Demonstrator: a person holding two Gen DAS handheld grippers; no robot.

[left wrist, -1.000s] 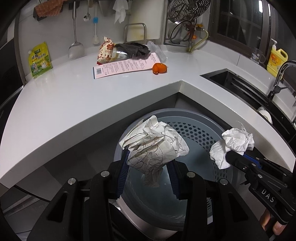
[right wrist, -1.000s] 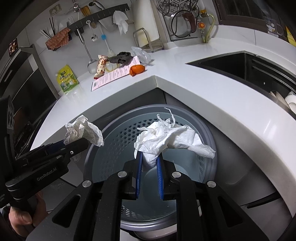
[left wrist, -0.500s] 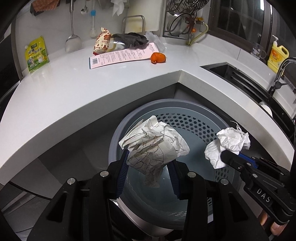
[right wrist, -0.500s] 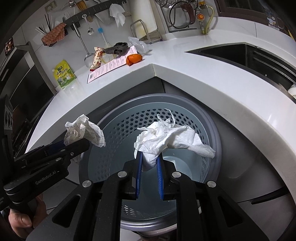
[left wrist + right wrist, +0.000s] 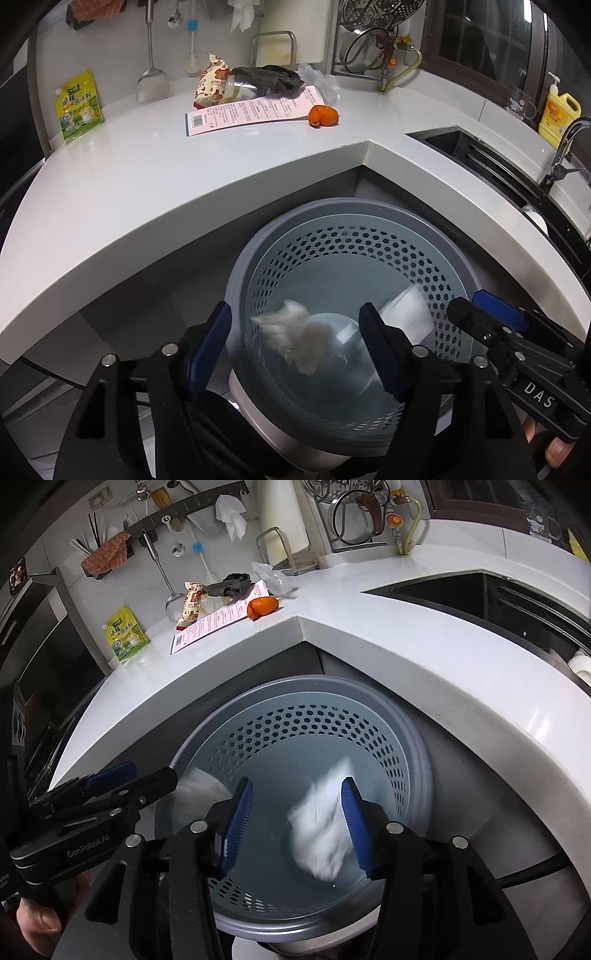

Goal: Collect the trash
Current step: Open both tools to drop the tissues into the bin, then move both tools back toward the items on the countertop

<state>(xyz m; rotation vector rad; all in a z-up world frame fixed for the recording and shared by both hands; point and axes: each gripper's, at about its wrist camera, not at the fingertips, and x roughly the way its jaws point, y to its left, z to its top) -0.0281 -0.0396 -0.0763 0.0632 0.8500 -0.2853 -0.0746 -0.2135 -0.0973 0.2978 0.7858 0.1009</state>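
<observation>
Now both jaws opened; paper wads [image 5: 295, 339] fall into bin [image 5: 347, 236].

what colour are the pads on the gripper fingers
Blue pads on black fingers, clearest in the right wrist view.

White counter [image 5: 155, 192] carries pink leaflet [image 5: 255, 110], orange peel [image 5: 322, 115].

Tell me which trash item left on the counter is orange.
The orange peel, at the right end of the pink paper slip. The snack wrapper is cream and red, the plastic bag clear, the slip pink.
</observation>
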